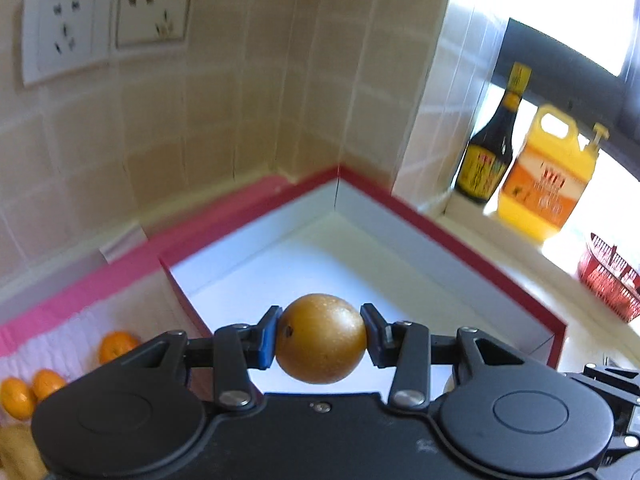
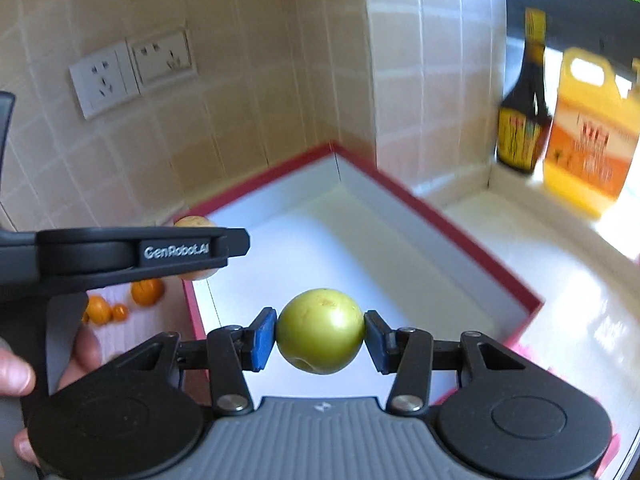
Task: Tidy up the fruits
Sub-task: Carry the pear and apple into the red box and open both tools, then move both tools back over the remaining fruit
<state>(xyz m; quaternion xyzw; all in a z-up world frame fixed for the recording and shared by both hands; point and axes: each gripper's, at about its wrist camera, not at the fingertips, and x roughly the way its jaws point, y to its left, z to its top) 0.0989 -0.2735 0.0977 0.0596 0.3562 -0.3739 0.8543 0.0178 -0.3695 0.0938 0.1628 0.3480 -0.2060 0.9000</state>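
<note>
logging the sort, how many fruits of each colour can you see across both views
orange: 3
brown: 1, in the left gripper
green: 1, in the right gripper
total: 5

Brown fruit, green fruit, red-rimmed box

The pear is speckled golden-brown, the apple yellow-green; the box is white inside, red-edged; oranges lie on pink cloth.

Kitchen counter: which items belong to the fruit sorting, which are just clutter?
Job: round brown fruit in left gripper; round green fruit in right gripper; red-rimmed white box; small oranges.
Clutter: dark sauce bottle; yellow oil jug; red basket.
</note>
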